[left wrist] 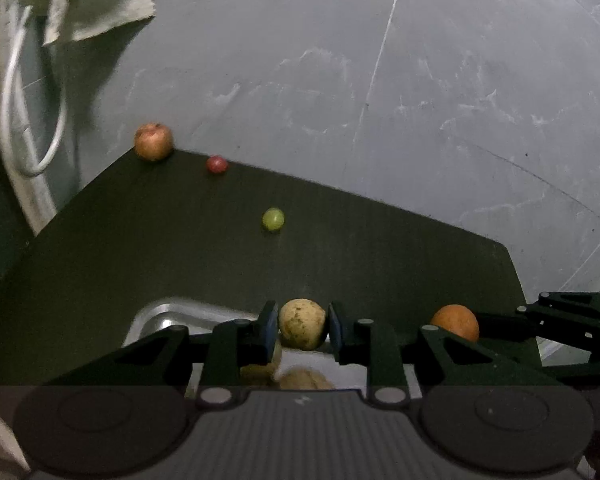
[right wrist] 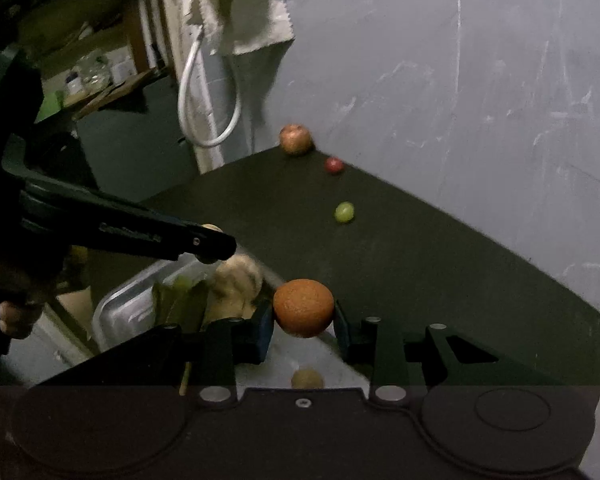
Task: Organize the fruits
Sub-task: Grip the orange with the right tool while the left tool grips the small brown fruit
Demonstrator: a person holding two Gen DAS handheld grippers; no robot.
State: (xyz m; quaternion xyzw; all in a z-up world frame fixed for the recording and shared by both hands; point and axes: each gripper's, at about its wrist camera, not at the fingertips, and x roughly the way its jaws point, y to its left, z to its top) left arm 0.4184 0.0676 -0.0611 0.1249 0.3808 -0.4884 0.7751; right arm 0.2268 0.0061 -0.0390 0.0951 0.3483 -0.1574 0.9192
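Left gripper (left wrist: 303, 330): matte black frame, angular link arms w/ triangular cut-outs, silver round pivot pins, blue pads on inner finger faces. Ribbed dark plate at near edge, flanked by 2 round black discs. Right gripper (right wrist: 304, 326): same build, black links, silver pins, blue pad (right wrist: 265, 326) on left finger, 1 small centre screw in near plate. Pale lettering on left gripper's side, illegible. Bare-skinned hand (right wrist: 14, 318) at left edge.

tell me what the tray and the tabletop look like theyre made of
Tray: looks like metal, likely steel or aluminium; silvery, with bright reflections along its rounded rim. Tabletop: dark matte surface without glare; the material could be laminate, painted board or plastic, hard to tell in this dim light.
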